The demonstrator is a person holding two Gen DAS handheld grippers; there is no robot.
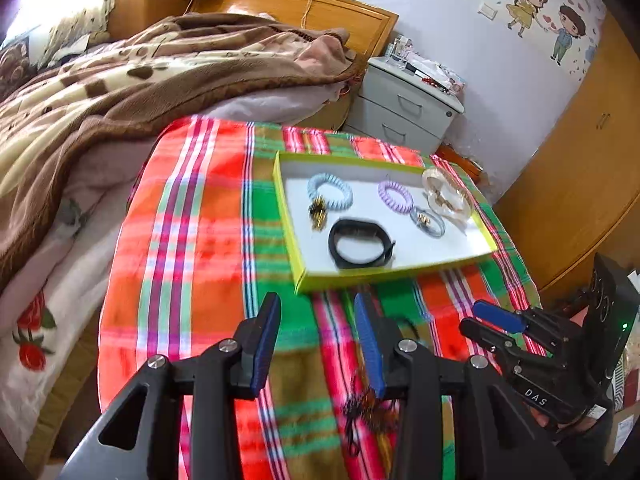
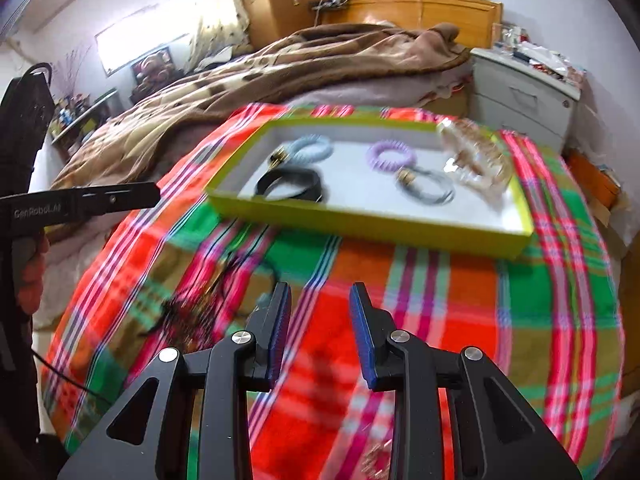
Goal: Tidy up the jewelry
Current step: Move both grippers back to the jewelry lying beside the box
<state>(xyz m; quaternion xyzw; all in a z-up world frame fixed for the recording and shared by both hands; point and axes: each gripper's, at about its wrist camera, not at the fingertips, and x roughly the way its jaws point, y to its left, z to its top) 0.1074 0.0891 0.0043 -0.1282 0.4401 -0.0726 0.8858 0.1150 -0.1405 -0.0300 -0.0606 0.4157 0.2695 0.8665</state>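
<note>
A yellow-green tray [image 1: 297, 258] [image 2: 360, 225] with a white floor lies on the plaid cloth [image 1: 192, 248]. Inside lie a light-blue coil bracelet [image 1: 330, 192] [image 2: 314, 147], a purple coil bracelet [image 1: 396, 195] [image 2: 391, 156], a black band [image 1: 360, 245] [image 2: 292, 184], a grey ring with a gold charm [image 1: 429, 223] [image 2: 428, 186] and a clear case [image 1: 446, 197] [image 2: 476, 160]. A dark tangled necklace [image 1: 366, 404] [image 2: 200, 300] lies on the cloth in front of the tray. My left gripper [image 1: 317, 300] is open and empty just left of it. My right gripper [image 2: 320, 288] [image 1: 486, 322] is open and empty.
A bed with a brown blanket [image 1: 120, 80] runs along the left behind the cloth. A grey nightstand [image 1: 404, 104] [image 2: 524, 96] stands beyond the tray, and a wooden wardrobe [image 1: 580, 168] is at the right. Something small and gold [image 2: 376, 460] lies near the cloth's front edge.
</note>
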